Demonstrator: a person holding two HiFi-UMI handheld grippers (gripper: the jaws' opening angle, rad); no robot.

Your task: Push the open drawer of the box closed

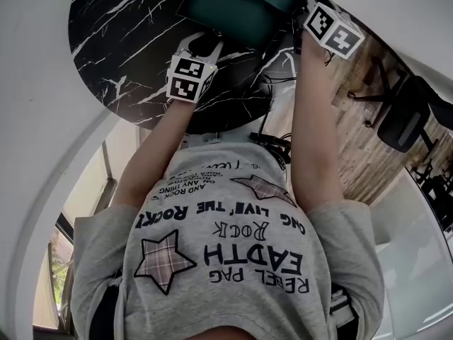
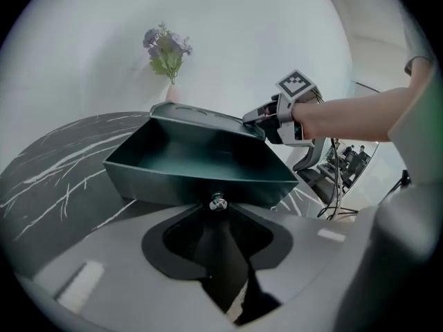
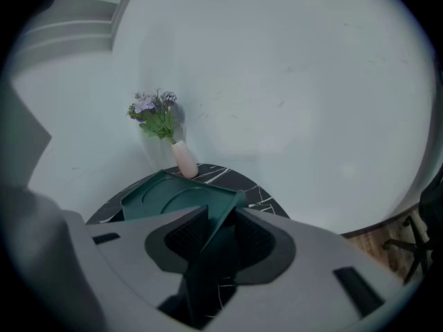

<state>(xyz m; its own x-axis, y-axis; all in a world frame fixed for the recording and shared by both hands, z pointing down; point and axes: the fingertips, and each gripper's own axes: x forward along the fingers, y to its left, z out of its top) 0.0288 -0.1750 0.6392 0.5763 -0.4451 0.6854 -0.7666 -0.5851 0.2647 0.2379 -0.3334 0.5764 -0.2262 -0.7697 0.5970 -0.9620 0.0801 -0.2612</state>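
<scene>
A round black surface veined with white carries a dark green box with its drawer pulled open. Behind the box, near the far edge by the wall, a pale pink vase of flowers stands upright.

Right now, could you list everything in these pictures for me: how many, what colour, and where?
table: one, black with white veins, round, in front of the person
box: one, dark green, on the table
drawer: one, dark green, pulled out of the box, nothing seen inside
knob: one, silver, on the drawer's front
vase: one, pale pink, at the table's far edge by the wall
flowers: one bunch, purple with green leaves, in the vase
chair: one, black, on the wooden floor to the right
T-shirt: one, grey with stars, on the person
left gripper: one, grey, jaws open, just before the knob
right gripper: one, grey, jaws closed on the box's corner
</scene>
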